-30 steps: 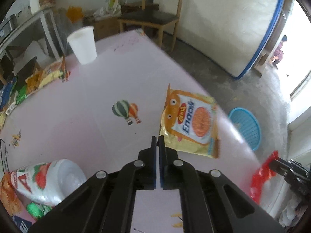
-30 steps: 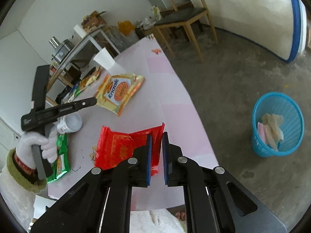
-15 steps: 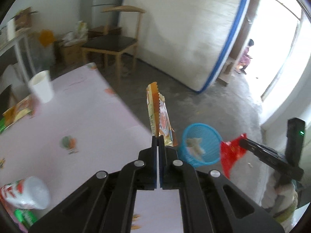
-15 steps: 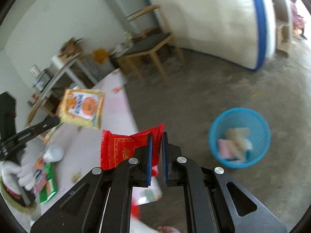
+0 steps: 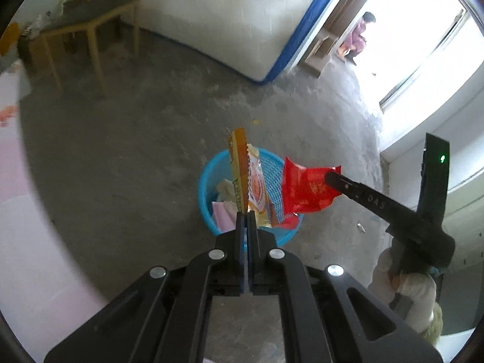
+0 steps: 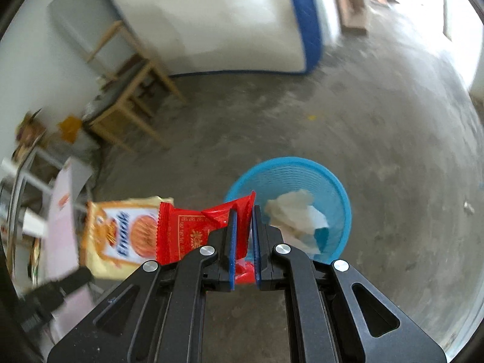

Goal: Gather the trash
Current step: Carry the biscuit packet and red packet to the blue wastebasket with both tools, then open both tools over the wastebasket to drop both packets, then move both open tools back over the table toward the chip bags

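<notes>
Blue bin point(image 5: 208, 211) below both. L gripper point(image 5: 245, 220) pinches yellow wrapper point(image 5: 242, 178) over it; R gripper point(image 6: 242, 236) clamps red wrapper point(image 6: 193, 230), nearside of rim.

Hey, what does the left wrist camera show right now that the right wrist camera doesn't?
Only the left wrist view shows a seated person in the bright doorway and the gloved right hand. Only the right wrist view shows the yellow cracker bag's printed front and cluttered shelves. Both show the blue basket with paper inside, the red wrapper pinched in the right gripper, the left gripper pinching the yellow bag, the chair and the mattress.
</notes>
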`<action>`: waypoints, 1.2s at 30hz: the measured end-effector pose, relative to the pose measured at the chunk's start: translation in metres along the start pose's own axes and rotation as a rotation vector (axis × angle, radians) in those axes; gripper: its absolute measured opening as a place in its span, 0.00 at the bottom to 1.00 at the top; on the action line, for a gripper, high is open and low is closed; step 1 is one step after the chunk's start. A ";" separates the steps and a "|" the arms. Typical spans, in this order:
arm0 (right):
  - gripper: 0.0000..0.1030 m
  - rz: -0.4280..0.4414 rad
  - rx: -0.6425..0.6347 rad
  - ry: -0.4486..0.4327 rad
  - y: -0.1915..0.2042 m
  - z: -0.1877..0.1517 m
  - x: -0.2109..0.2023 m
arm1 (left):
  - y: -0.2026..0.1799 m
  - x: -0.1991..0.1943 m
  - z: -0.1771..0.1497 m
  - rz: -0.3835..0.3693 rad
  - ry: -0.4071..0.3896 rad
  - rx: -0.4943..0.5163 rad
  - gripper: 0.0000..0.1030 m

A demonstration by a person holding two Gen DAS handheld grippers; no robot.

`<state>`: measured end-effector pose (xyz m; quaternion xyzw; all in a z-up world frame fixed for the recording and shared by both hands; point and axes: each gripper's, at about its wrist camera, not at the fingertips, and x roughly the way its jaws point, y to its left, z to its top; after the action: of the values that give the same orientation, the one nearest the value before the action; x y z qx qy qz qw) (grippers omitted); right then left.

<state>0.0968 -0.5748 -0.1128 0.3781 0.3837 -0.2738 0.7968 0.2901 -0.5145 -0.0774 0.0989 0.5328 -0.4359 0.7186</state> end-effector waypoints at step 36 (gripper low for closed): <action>0.83 0.380 -0.340 -0.030 0.087 -0.114 -0.183 | 0.060 -0.316 -0.276 0.287 -0.619 -0.204 0.82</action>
<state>0.0125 -0.4066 0.0232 0.3000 0.3345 -0.0565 0.8916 0.1296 -0.1462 0.0585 -0.0362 0.3111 -0.2846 0.9060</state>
